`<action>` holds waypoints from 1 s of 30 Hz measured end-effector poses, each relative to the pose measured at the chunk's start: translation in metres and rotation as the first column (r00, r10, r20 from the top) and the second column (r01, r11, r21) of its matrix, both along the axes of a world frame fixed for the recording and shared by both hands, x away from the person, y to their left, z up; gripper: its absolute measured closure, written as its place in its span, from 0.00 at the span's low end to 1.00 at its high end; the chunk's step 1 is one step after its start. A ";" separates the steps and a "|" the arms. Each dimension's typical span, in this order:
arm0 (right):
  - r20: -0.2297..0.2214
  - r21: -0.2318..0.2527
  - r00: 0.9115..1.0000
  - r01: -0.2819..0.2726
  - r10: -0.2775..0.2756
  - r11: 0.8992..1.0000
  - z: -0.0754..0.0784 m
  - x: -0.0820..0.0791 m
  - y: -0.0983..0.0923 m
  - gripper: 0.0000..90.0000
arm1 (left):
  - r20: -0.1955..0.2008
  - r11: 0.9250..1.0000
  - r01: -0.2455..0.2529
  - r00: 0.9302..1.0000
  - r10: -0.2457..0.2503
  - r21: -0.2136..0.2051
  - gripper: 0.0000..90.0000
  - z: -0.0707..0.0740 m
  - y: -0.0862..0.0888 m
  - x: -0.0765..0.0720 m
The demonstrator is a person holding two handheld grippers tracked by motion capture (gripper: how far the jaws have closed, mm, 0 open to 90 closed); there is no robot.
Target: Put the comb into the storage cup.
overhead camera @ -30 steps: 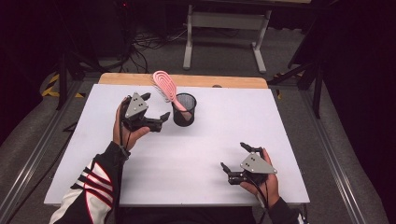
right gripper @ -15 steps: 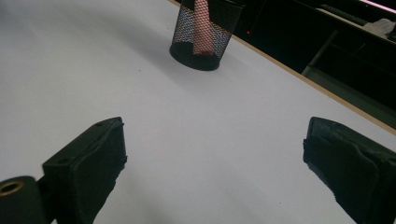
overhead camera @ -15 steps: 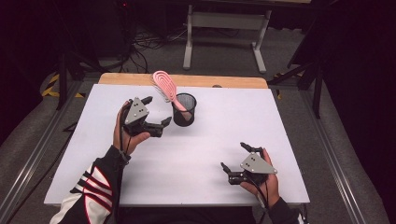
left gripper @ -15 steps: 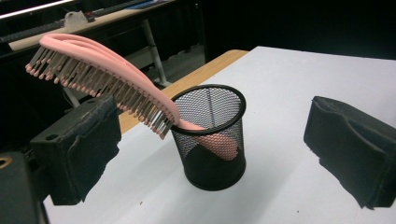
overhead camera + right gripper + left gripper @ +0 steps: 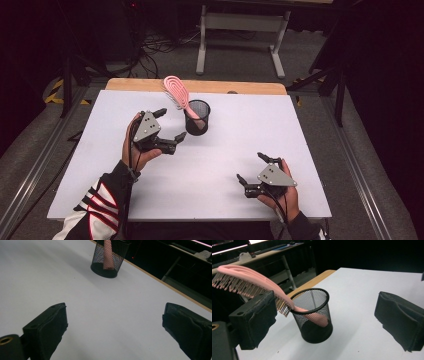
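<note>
The left tool (image 5: pixel 170 126) hangs just beside the mesh cup (image 5: pixel 197 116), jaws wide apart and holding nothing, lined up as if to take or steady the pink hairbrush (image 5: pixel 177 91). That brush stands handle-down in the cup, its bristled head leaning out over the rim (hence the tilt). The right tool (image 5: pixel 254 168), equally spread and empty, rests well apart on the white counter (image 5: pixel 90 155).

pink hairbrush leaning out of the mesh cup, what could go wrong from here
The pink hairbrush stands handle-down in the black mesh cup, head overhanging the rim, so it looks top-heavy. A nudge from the open left hand-held gripper beside it might tip the cup. The cup also stands near the table's far edge.
</note>
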State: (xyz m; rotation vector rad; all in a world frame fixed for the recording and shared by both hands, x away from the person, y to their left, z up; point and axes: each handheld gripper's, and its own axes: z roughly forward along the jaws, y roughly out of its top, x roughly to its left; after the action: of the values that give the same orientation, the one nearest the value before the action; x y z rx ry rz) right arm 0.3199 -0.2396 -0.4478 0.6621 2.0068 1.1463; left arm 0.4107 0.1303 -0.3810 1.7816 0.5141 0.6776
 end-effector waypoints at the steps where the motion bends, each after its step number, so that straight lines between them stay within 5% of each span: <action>1: 0.000 0.000 1.000 0.000 0.000 1.000 0.000 0.000 0.000 0.08 | 0.010 1.000 -0.003 1.000 0.003 -0.002 0.06 0.001 0.000 -0.002; 30: 0.024 0.017 1.000 0.009 -0.009 1.000 0.005 -0.001 -0.004 0.08 | 0.055 0.998 0.061 0.997 -0.063 0.023 0.07 0.003 -0.002 -0.032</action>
State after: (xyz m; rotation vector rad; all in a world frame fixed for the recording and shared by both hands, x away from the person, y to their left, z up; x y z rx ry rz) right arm 0.3190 -0.2438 -0.4424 0.6620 1.9738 1.1625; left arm 0.3788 0.1282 -0.3783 1.7859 0.4141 0.6893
